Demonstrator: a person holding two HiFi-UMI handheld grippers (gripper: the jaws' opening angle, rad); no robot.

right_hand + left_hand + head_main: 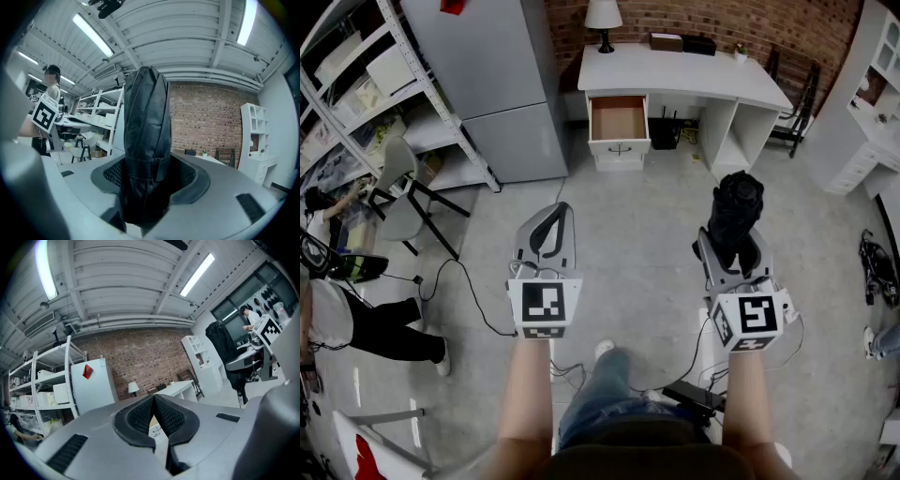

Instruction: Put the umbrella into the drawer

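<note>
My right gripper (733, 251) is shut on a folded black umbrella (737, 217), which stands upright between the pads and fills the middle of the right gripper view as the umbrella (145, 154). My left gripper (547, 234) is shut with nothing in it; its black pads (168, 416) meet at the tips. Both are held level above the concrete floor. Ahead, under the white desk (675, 73), the drawer (619, 119) is pulled out and its wooden inside looks bare.
A grey cabinet (492, 80) stands left of the desk, with metal shelving (356, 84) and a grey chair (403, 192) farther left. A lamp (603, 21) sits on the desk. White shelves (872, 103) line the right wall. Cables (459, 291) trail on the floor.
</note>
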